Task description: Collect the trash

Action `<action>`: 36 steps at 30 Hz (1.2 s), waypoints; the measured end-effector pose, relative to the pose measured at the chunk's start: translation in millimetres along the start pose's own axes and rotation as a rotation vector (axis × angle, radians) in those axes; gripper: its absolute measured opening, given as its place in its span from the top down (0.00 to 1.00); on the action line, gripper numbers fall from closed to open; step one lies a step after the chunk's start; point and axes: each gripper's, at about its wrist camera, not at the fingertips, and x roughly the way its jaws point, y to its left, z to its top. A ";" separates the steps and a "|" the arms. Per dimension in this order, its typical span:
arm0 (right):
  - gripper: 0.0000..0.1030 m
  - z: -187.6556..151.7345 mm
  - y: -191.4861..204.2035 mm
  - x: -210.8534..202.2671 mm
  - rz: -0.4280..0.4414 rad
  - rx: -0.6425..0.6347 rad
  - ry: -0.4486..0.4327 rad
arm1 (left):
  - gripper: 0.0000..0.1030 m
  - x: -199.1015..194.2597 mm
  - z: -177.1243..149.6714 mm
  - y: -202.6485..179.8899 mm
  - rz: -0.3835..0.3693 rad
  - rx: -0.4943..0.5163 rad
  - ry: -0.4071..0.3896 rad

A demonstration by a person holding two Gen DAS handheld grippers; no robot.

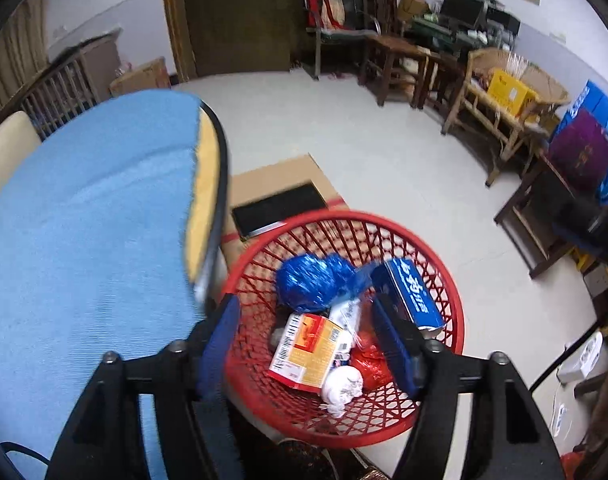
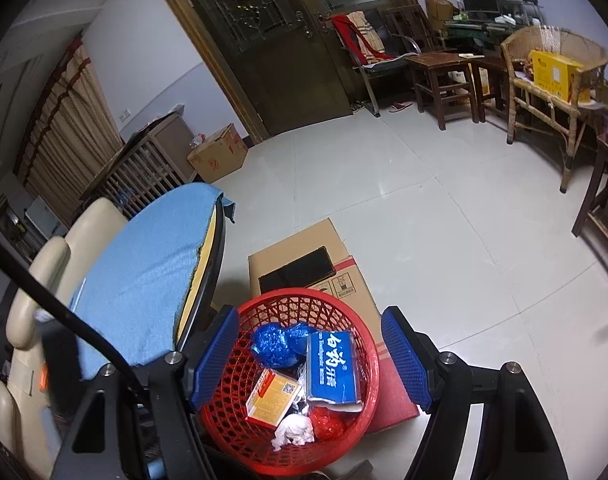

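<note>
Both claws are over the basket (image 1: 432, 264) and I've got a clear look straight down. Left claw (image 1: 308, 344) is spread, nothing between its pads; right claw (image 2: 310, 356) is spread too and empty.

The trash is in the red basket on the floor, just beside the tabletop (image 1: 84, 240) with its blue cloth. I count a crumpled white tissue (image 1: 342, 386), an orange-and-white carton (image 1: 308, 350) with a barcode down its side, a red wrapper (image 1: 370, 364), a blue foil ball (image 1: 312, 282) and a blue toothpaste box (image 2: 332, 368). That box carries large white Chinese characters I can't quite make out and small print that seems to read "Toothpaste". The carton's own print is too small for me.

By my reckoning the collecting is mostly done. The stretch of tabletop I can see holds no trash, though part of it is out of view, so I can't rule out a leftover.

Behind the basket sits a cardboard box (image 2: 304, 248) with a dark slab (image 2: 296, 270) on top. The floor (image 2: 424, 200) beyond looks free of litter.
</note>
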 end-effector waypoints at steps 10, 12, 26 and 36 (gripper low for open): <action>0.23 -50.1 48.4 3.4 -0.047 -0.187 0.043 | 0.16 -92.2 -29.4 62.2 0.104 -0.098 -0.176; 0.23 -66.2 57.9 4.8 -0.070 -0.209 0.034 | 0.14 -105.4 -42.3 74.6 0.134 -0.118 -0.188; 0.20 -122.7 102.7 0.6 -0.123 -0.263 -0.057 | 0.07 -109.7 -93.8 104.7 0.219 -0.229 -0.152; 0.20 -125.5 110.9 1.0 -0.120 -0.286 -0.045 | 0.07 -108.0 -101.1 95.8 0.198 -0.198 -0.148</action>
